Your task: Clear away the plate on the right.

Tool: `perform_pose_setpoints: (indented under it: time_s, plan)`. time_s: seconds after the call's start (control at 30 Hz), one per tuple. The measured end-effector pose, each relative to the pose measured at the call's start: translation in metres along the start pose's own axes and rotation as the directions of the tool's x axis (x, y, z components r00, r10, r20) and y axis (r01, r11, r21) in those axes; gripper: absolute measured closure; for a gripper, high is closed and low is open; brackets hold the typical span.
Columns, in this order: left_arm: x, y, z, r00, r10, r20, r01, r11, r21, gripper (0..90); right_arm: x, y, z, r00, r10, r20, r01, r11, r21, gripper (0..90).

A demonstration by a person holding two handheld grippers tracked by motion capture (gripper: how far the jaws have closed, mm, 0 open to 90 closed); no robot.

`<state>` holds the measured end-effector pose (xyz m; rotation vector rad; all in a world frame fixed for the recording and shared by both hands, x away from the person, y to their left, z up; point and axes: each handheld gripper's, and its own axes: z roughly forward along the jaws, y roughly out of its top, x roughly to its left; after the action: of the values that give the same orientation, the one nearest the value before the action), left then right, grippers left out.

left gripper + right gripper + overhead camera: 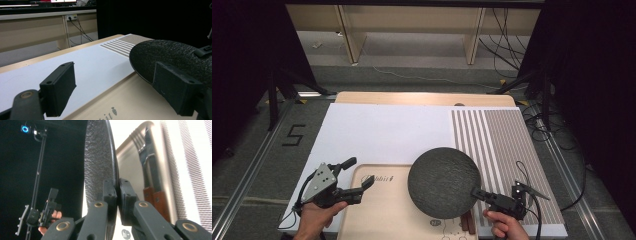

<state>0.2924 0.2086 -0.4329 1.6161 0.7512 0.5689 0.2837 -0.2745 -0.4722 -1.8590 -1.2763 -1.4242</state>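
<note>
Right gripper (478,192) clamps the rim of dark round plate (443,182), jaws nearly shut w/ only the plate's thin edge between the pads, as seen edge-on in right gripper view, where the pads (110,192) press both faces of the rim. Plate hangs above the wooden tray (382,210), covering its right part & overlapping the border of the white sheet (382,132) and striped mat (502,145); whether its far edge touches anything can't be told. Left gripper (353,176) hovers wide open over the tray's left corner, holding nothing, its fingers (60,85) apart w/ the plate's near edge just behind the other one. Two knives w/ brown handles (155,200) lie on the tray beneath the plate, near the right gripper. Risks, as judged: (1) grip sits at one rim point only, so plate weight levers about the pads; a quick swing or wrist roll could make it pivot or slip out, dropping onto tray. (2) lowering here w/o a check would set the plate on the knife handles, leaving it tilted & rocking. (3) left gripper is near the plate's path; moving the plate leftward could clip its raised finger. (4) textured surface may aid hold, but a thin rim gives little pad contact
</note>
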Motion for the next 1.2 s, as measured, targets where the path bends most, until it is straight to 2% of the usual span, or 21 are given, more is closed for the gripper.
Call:
perform_pose_setpoints:
  time_s: [0.03,0.07,0.1,0.13,0.17,0.2,0.23,0.3,0.33,0.43,0.47,0.5,0.53,0.67,0.73,0.9,1.13,1.2]
  plan:
    - [0.000,0.000,0.000,1.0000,-0.001,0.000,0.001,1.0000,-0.001,17.6,0.003,-0.001,0.003,0.9995,0.032,-0.007,-0.032,0.999,-0.003,86.2]
    - [0.000,0.000,0.000,1.0000,-0.001,0.000,0.001,1.0000,-0.001,17.6,0.003,-0.002,0.005,0.9997,0.025,-0.002,-0.025,1.000,-0.001,86.2]
    - [0.000,0.000,0.000,1.0000,0.001,0.000,-0.001,1.0000,0.000,17.6,0.005,-0.003,0.006,0.9991,0.042,-0.009,-0.042,0.999,0.016,86.2]
    - [0.000,0.000,0.000,1.0000,0.003,0.001,-0.003,1.0000,0.000,17.6,0.005,-0.005,0.009,0.9998,0.017,-0.001,-0.017,1.000,0.003,86.2]
    - [0.000,0.000,0.000,1.0000,0.001,0.001,-0.001,1.0000,0.000,17.7,0.007,-0.005,0.010,0.9994,0.034,-0.007,-0.034,0.999,0.022,86.2]
    - [0.000,0.000,0.000,1.0000,0.000,0.000,0.000,1.0000,-0.002,17.6,0.006,-0.006,0.011,0.9999,0.005,-0.010,-0.005,0.999,0.032,86.2]
    - [0.000,0.000,0.000,1.0000,-0.001,0.000,0.001,1.0000,-0.002,17.6,0.009,-0.007,0.013,0.9996,0.025,-0.010,-0.025,0.999,0.030,86.2]
    - [0.000,0.000,0.000,1.0000,0.000,0.001,0.000,1.0000,-0.001,17.6,0.011,-0.009,0.017,0.9996,0.027,0.008,-0.027,0.999,0.036,86.1]
    - [0.000,0.000,-0.001,1.0000,-0.001,0.001,0.001,1.0000,-0.002,17.6,0.011,-0.009,0.018,0.9999,0.016,-0.003,-0.016,0.999,0.047,86.2]
    - [0.000,0.000,0.000,1.0000,-0.001,0.001,0.001,1.0000,-0.002,17.6,0.013,-0.012,0.023,0.9996,-0.017,0.021,0.016,0.999,0.051,86.1]
    - [0.000,0.000,0.000,1.0000,0.001,0.001,-0.001,1.0000,0.000,17.6,0.012,-0.012,0.025,0.9995,-0.031,0.009,0.030,0.998,0.060,85.8]
    - [0.000,0.000,0.000,1.0000,0.000,0.001,0.000,1.0000,0.000,17.6,0.013,-0.013,0.026,0.9997,-0.015,0.017,0.013,0.997,0.072,85.7]
    - [0.000,0.000,0.000,1.0000,0.000,0.000,0.000,1.0000,-0.001,17.6,0.012,-0.014,0.028,0.9992,-0.036,0.019,0.034,0.997,0.067,85.8]
    - [0.000,0.000,0.000,1.0000,-0.001,0.001,0.001,1.0000,0.000,17.6,0.014,-0.017,0.034,0.9993,-0.025,0.028,0.022,0.996,0.088,85.7]
    - [0.000,0.000,0.000,1.0000,-0.001,0.001,0.001,1.0000,-0.001,17.6,0.015,-0.019,0.037,0.9996,-0.021,0.018,0.019,0.994,0.108,85.7]
    - [0.000,0.000,0.000,1.0000,-0.001,0.001,0.001,1.0000,-0.001,17.6,0.017,-0.024,0.045,0.9991,-0.040,0.011,0.038,0.990,0.135,85.4]
    - [0.000,0.000,-0.001,1.0000,0.000,0.003,0.000,1.0000,-0.001,17.6,0.020,-0.030,0.057,0.9976,-0.061,0.033,0.055,0.985,0.162,84.9]
    - [0.000,0.000,-0.001,1.0000,0.000,0.001,0.000,1.0000,-0.001,17.6,0.020,-0.030,0.060,0.9980,-0.059,0.024,0.054,0.983,0.174,84.7]
